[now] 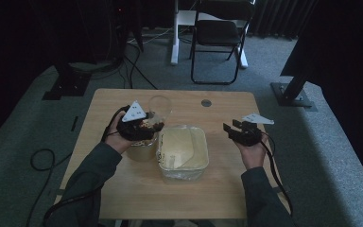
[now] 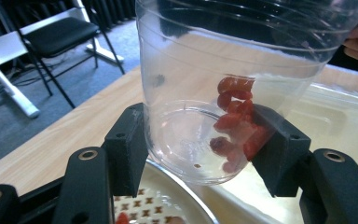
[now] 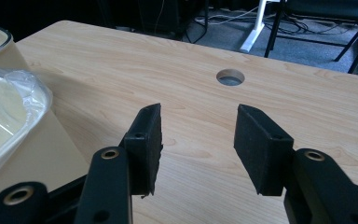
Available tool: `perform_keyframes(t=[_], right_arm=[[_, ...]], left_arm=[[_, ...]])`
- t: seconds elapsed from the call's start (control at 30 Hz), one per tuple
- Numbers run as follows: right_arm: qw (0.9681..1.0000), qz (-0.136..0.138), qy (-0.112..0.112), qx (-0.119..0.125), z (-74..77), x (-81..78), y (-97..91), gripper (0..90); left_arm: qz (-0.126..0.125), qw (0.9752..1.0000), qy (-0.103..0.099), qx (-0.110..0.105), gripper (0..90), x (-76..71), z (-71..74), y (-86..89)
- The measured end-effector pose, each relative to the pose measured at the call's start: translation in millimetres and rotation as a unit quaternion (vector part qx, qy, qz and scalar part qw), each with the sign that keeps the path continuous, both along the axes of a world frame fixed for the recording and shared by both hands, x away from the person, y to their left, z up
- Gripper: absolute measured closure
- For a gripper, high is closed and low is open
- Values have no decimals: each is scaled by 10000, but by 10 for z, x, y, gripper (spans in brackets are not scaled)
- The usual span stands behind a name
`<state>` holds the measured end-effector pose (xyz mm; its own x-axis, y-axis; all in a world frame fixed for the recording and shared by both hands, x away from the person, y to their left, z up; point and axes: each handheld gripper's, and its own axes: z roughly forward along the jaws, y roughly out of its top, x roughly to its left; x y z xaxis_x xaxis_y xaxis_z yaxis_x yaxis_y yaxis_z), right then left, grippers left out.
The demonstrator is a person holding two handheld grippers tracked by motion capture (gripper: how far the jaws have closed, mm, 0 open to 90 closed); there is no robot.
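My left gripper (image 2: pixel 205 149) is shut on a clear plastic cup (image 2: pixel 200 93), with its black pads on either side of the cup near its base. Red food pieces (image 2: pixel 235 121) cling to the cup's inner wall by the right pad. In the high view the left gripper (image 1: pixel 144 127) holds the cup (image 1: pixel 159 109) above a round bowl (image 1: pixel 142 150), whose rim (image 2: pixel 177 196) lies just under the cup. My right gripper (image 1: pixel 231 128) hovers open at the table's right side, and nothing is between its jaws (image 3: pixel 198 140).
A clear rectangular plastic container (image 1: pixel 183 151) sits mid-table between the two hands, and its edge (image 3: pixel 9 107) is left of the right gripper. The wooden table has a cable hole (image 1: pixel 206 102) near its far edge. A black chair (image 1: pixel 220 33) stands on the carpet beyond.
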<state>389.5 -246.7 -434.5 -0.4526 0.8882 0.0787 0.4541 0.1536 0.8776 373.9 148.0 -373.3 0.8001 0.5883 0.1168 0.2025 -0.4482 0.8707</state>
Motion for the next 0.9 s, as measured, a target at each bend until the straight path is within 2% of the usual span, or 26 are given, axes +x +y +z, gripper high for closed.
perform_keyframes(t=[0.07, 0.1, 0.17, 0.4, 0.47, 0.5, 0.53, 0.57, 0.67, 0.73, 0.9], right_arm=[[10000, -11, 9, 7, -8, 4, -5, 509], [10000, -11, 9, 7, -8, 4, -5, 509], [10000, -12, 19, 6, -20, 5, -6, 509], [10000, -33, 46, 9, -42, 7, -12, 507], [10000, -43, 54, 4, -50, 11, -17, 506], [10000, -43, 54, 4, -50, 11, -17, 506], [10000, -46, 61, 5, -55, 9, -21, 505], [10000, -50, 61, -6, -57, 8, -22, 502], [9999, -76, 66, -18, -65, 8, -28, 497], [9999, -84, 66, 4, -67, 6, -31, 497], [9999, -86, 86, -7, -85, 12, -31, 496]], left_arm=[[-204, 9998, 76, 49, 412, -26, -9, -69], [-204, 9998, 76, 49, 412, -26, -9, -69], [-375, 9992, 111, 78, 412, -53, -14, -127], [-573, 9981, 114, 204, 415, -84, -15, -224], [-785, 9965, 224, 161, 408, -93, -23, -262], [-785, 9965, 224, 161, 373, -93, -23, -262], [-892, 9956, 279, 24, 303, -99, -10, -269], [-935, 9952, 284, 2, 264, -101, 0, -267], [-1003, 9942, 392, 21, 198, -85, 8, -260], [-948, 9948, 378, 36, 197, -81, 2, -247], [-967, 9943, 458, 22, 186, -73, -8, -213]])
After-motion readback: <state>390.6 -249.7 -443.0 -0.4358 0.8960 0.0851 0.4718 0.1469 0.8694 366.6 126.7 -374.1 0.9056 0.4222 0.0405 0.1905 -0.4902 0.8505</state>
